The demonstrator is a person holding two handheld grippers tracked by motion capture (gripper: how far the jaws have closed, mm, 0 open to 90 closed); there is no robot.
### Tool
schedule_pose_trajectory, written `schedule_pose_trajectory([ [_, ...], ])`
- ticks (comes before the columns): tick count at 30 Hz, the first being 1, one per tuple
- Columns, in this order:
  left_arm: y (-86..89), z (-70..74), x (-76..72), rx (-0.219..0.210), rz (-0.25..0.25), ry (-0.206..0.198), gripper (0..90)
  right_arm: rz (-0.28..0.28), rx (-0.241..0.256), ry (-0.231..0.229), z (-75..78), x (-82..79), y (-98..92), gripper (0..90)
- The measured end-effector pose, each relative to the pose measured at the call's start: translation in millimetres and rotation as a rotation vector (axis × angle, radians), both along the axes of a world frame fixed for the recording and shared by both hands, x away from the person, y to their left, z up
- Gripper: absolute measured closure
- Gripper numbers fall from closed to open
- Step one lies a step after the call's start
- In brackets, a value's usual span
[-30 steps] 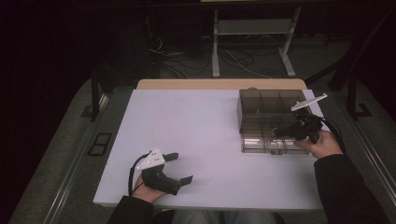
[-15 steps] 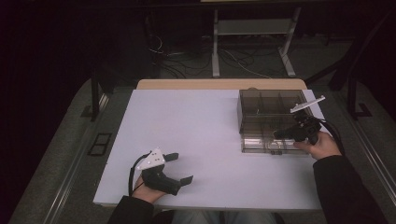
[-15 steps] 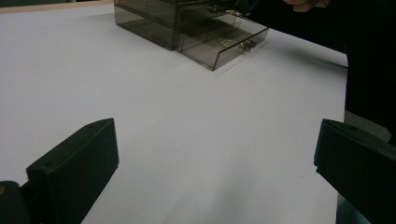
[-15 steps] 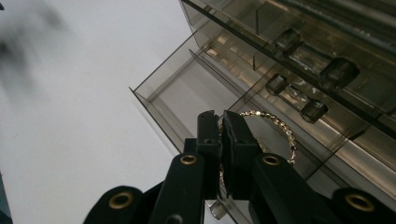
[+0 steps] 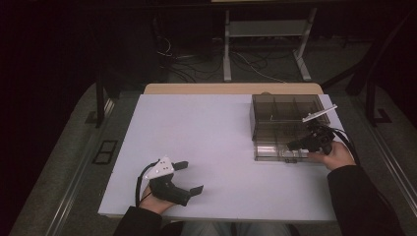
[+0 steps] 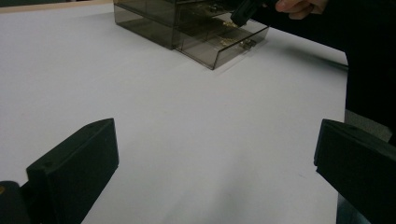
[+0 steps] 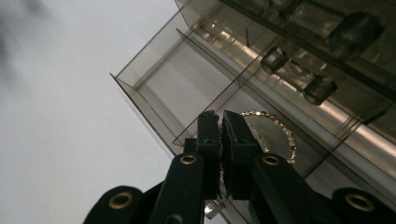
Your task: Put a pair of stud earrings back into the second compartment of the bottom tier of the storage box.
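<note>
Right tool (image 7: 221, 122), its two black jaws pressed together on a thin gold chain (image 7: 275, 126), hangs over the open bottom drawer (image 7: 187, 88) of a smoky clear plastic drawer box (image 5: 285, 115) at the right side of the white surface (image 5: 211, 142). Seen along those jaws, the chain loops out to the right of the tips and lies directly above the drawer's right-hand compartment, with a thin divider wall just left of the tips and an empty compartment beyond it; whether the chain touches the drawer floor cannot be told. Two clear knobs (image 7: 317, 88) on the closed drawers above sit farther back. Any lowering or lifting here looks to turn on that one relation: the chain is straight below and slightly right of the tips, inside the drawer walls. Nearer the person, the left tool (image 5: 189, 178) rests on the surface in the left hand (image 5: 155, 201), jaws wide apart and empty, well apart from the box; the right hand (image 5: 337, 155) is plainly the nearer one. Beyond the surface, cables and a metal stand (image 5: 265, 44) lie in dim light.
</note>
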State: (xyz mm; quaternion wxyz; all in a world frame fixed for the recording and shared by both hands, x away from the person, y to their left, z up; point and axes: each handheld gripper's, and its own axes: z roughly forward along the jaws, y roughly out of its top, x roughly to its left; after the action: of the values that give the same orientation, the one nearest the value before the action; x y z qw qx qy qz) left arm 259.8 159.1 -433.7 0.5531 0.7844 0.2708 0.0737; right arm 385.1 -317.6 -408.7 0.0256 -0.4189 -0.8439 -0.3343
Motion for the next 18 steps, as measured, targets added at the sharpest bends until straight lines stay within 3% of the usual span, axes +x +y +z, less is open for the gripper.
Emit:
schedule_pose_trajectory([
  [11,-0.2,-0.2,-0.1,0.005,-0.002,0.004,0.0,0.021,-0.032,0.029,-11.7,1.7,9.6,84.7],
  [18,0.0,-0.1,0.0,0.003,0.0,0.003,0.0,0.005,-0.004,0.031,-9.8,1.2,7.8,79.0],
])
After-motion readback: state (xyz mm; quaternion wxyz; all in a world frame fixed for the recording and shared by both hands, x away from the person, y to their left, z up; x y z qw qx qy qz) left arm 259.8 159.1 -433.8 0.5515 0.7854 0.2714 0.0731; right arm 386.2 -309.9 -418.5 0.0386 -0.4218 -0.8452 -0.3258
